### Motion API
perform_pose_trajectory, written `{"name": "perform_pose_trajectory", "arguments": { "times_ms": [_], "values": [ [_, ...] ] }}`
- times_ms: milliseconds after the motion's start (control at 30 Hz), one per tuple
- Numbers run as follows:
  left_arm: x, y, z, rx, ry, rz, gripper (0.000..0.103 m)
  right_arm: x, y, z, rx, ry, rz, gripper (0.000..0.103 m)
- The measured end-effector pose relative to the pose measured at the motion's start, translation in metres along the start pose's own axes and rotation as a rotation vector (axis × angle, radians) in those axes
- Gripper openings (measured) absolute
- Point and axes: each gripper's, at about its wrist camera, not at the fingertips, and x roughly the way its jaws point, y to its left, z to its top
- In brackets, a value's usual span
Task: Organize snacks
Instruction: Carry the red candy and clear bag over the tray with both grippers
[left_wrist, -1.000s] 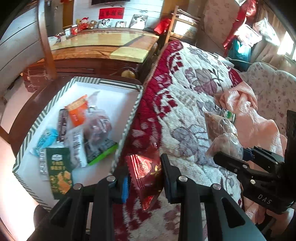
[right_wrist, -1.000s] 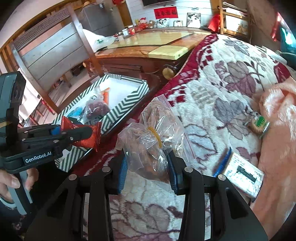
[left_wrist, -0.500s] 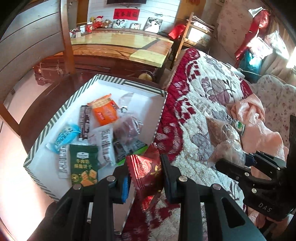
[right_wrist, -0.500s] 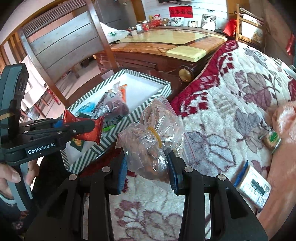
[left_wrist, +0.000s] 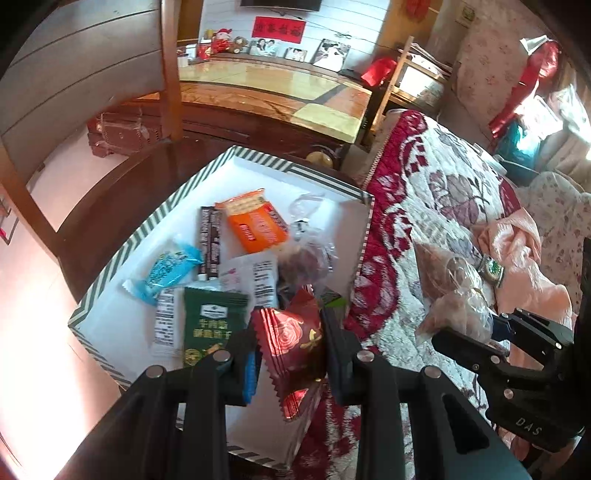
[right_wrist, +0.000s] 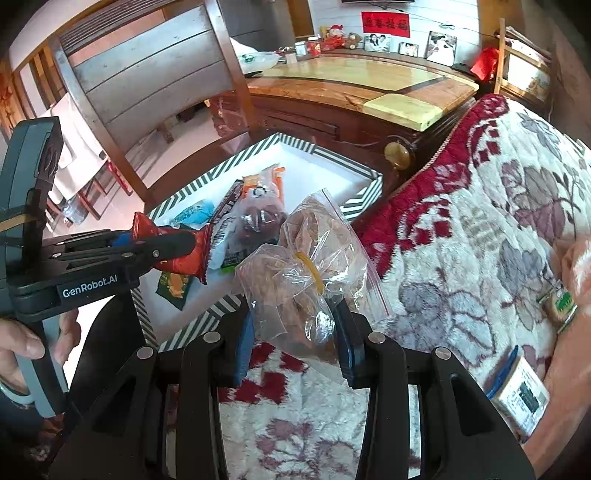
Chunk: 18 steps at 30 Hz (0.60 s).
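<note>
My left gripper (left_wrist: 290, 343) is shut on a red foil snack packet (left_wrist: 291, 343) and holds it over the near right corner of the white box with a green-striped rim (left_wrist: 173, 199). The box holds several snack packets: an orange one (left_wrist: 255, 221), a blue one (left_wrist: 166, 267), a green one (left_wrist: 210, 321). My right gripper (right_wrist: 293, 332) is shut on a clear plastic bag of brown snacks (right_wrist: 295, 273) above the floral blanket, just right of the box (right_wrist: 325, 155). The left gripper also shows in the right wrist view (right_wrist: 177, 247).
The floral red and white blanket (right_wrist: 480, 240) covers the sofa on the right. Two small packets (right_wrist: 517, 391) (right_wrist: 559, 301) lie on it by a pink cloth (left_wrist: 517, 243). A wooden chair (right_wrist: 147, 81) and a marble-topped cabinet (left_wrist: 277, 92) stand behind the box.
Both grippers have moved left toward the box with their loads. The red packet went from above the blanket's edge to over the box's corner.
</note>
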Motion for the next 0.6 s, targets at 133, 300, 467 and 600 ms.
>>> {"name": "perform_pose_trajectory", "arguments": {
  "times_ms": [133, 300, 467, 600],
  "values": [
    [0.001, 0.008, -0.001, -0.017, 0.005, 0.006, 0.032, 0.007, 0.006, 0.002, -0.013, 0.016, 0.005, 0.037],
    [0.003, 0.017, -0.001, -0.033, 0.007, 0.011, 0.032, 0.012, 0.014, 0.004, -0.028, 0.026, 0.013, 0.037],
    [0.004, 0.026, 0.000, -0.050, 0.007, 0.015, 0.032, 0.017, 0.024, 0.009, -0.052, 0.036, 0.025, 0.037],
    [0.003, 0.033, 0.000, -0.068, 0.006, 0.022, 0.032, 0.025, 0.036, 0.015, -0.079, 0.047, 0.037, 0.037]
  ]
}}
